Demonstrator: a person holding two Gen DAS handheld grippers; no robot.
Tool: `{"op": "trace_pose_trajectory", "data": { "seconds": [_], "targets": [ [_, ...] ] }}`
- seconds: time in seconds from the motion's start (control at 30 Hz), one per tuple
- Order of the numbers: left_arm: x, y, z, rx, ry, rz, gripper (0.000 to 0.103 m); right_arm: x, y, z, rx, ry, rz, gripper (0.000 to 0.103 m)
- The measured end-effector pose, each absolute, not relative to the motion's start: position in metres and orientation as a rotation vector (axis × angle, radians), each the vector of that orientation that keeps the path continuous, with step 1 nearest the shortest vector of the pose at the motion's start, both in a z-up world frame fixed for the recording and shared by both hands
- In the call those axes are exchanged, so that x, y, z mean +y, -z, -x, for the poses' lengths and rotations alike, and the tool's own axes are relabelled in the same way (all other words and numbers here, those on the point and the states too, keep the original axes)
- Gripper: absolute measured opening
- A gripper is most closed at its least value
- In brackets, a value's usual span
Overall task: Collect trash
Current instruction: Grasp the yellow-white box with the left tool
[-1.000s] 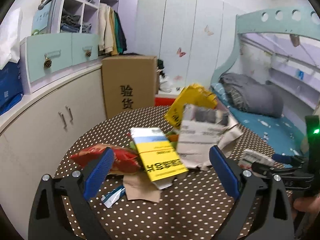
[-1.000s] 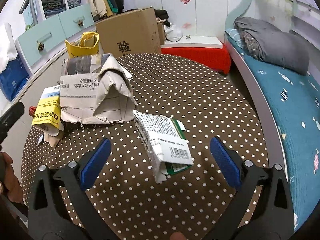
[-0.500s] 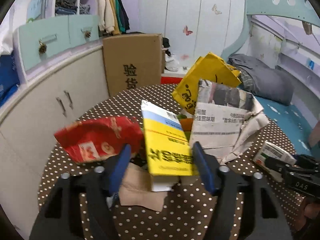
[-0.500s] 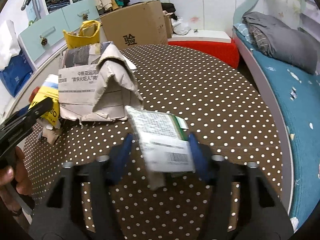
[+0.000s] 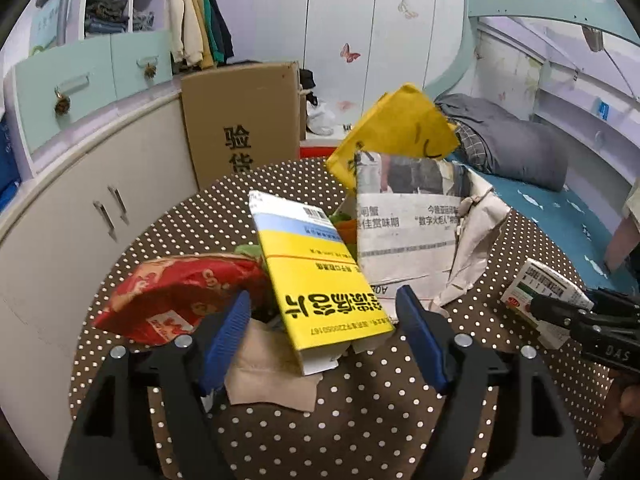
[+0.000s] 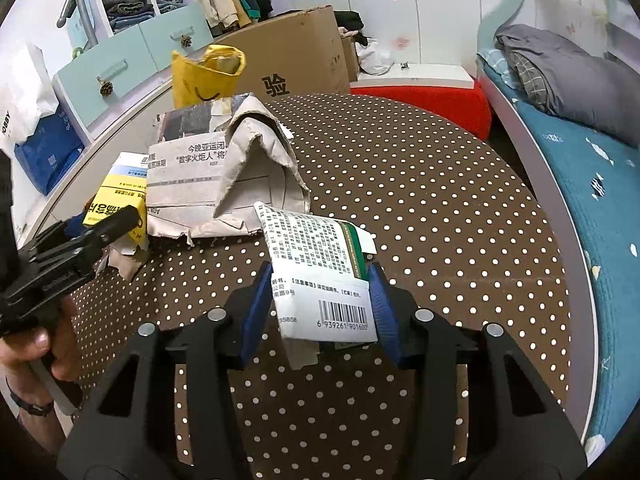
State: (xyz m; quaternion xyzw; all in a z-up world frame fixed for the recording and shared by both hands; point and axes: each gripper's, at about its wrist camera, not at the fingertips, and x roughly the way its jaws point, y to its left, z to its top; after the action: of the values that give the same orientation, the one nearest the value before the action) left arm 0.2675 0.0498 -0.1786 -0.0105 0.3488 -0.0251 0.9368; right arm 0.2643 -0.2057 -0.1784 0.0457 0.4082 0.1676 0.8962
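Observation:
My left gripper (image 5: 322,304) has its blue jaws around the lower end of a yellow and blue carton (image 5: 316,276), with a gap showing on both sides. A red snack bag (image 5: 176,292) lies to its left, a brown paper scrap (image 5: 272,376) below. Folded newspaper (image 5: 416,236) and a yellow bag (image 5: 396,132) stand behind. My right gripper (image 6: 320,284) is shut on a white and green medicine box (image 6: 316,264) above the dotted table (image 6: 420,200). That box also shows in the left wrist view (image 5: 544,292).
A large cardboard box (image 5: 244,116) stands behind the table. White cabinets (image 5: 76,216) run along the left, a bed with a grey blanket (image 6: 560,68) along the right. The newspaper pile (image 6: 232,172) lies left of my right gripper.
Both grippers moved forward and narrowed. The right one closed on the medicine box. The left one's jaws came in around the yellow carton.

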Motion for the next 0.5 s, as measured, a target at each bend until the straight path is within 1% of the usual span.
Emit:
{"op": "trace_pose_trajectory", "data": {
  "seconds": [0.03,0.2,0.47,0.5],
  "targets": [
    [0.051,0.179,-0.27,0.72,0.066,0.037,0.055,-0.208,0.178,-0.263,0.845,-0.348,-0.095,0.047],
    [0.053,0.174,-0.264,0.7,0.082,0.055,0.048,-0.215,0.174,-0.259,0.833,-0.35,-0.108,0.047],
    [0.063,0.157,-0.231,0.627,0.108,0.114,0.047,-0.229,0.159,-0.247,0.781,-0.383,-0.162,0.046],
    [0.064,0.154,-0.228,0.615,0.111,0.116,0.046,-0.232,0.156,-0.245,0.772,-0.386,-0.172,0.046]
  ]
}}
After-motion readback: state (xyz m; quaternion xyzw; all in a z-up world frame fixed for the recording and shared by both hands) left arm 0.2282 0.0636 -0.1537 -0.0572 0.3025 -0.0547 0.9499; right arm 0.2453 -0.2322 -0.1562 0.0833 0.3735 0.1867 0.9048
